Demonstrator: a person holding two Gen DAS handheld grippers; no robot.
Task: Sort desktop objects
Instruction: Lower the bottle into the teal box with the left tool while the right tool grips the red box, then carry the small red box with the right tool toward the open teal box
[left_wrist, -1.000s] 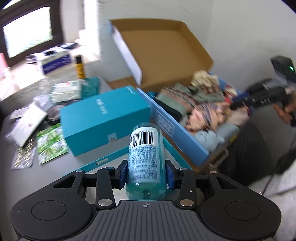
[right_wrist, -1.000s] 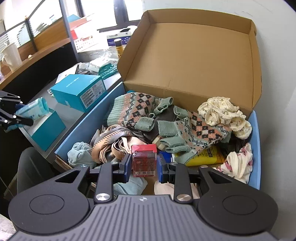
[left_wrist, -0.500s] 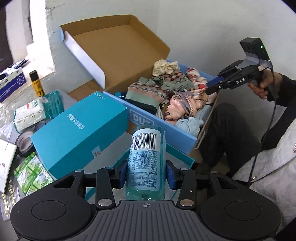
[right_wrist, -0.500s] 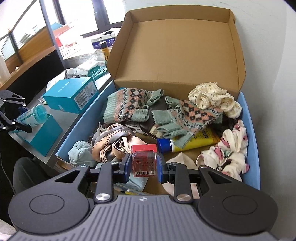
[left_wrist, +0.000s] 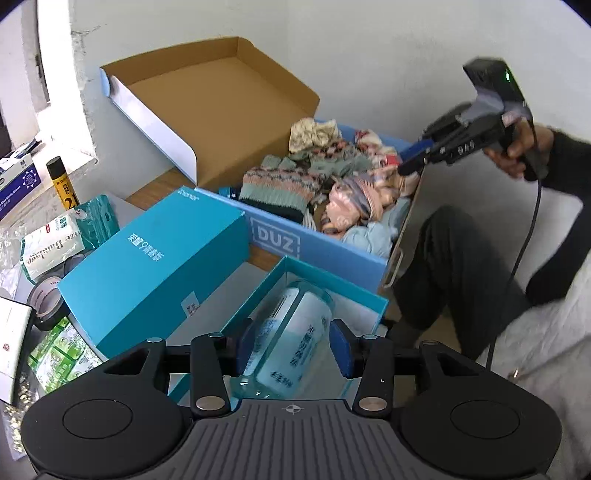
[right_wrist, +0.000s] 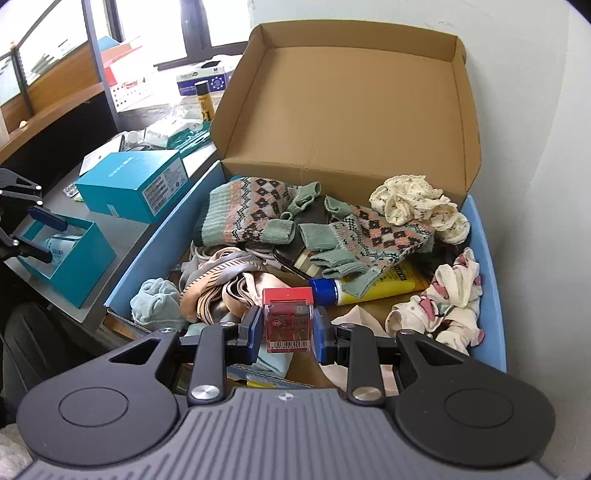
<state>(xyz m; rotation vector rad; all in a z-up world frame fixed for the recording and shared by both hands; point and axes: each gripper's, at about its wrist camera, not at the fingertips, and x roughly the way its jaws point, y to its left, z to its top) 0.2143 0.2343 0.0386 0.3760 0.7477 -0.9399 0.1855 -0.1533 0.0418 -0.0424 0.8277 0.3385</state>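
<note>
Inside the open teal tray (left_wrist: 334, 282) on the counter (left_wrist: 207, 295), a clear bottle (left_wrist: 291, 343) is seen lying tilted | left gripper (left_wrist: 291, 352) jaws spread wide around it, apart | right gripper (right_wrist: 285, 328) jaws clamped on a red box (right_wrist: 287, 321) above the blue carton (right_wrist: 489, 266) of gloves (right_wrist: 251, 210).

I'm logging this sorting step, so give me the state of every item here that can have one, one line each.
Left gripper: open, straddling the bottle.
Clear bottle: lying tilted inside the small teal box.
Small teal box: open, no lid on.
Right gripper: shut on the red box.
Red box: held above the clothes.
Cardboard shoebox: lid up, full of clothes.
Long teal box: closed, on the desk.
</note>
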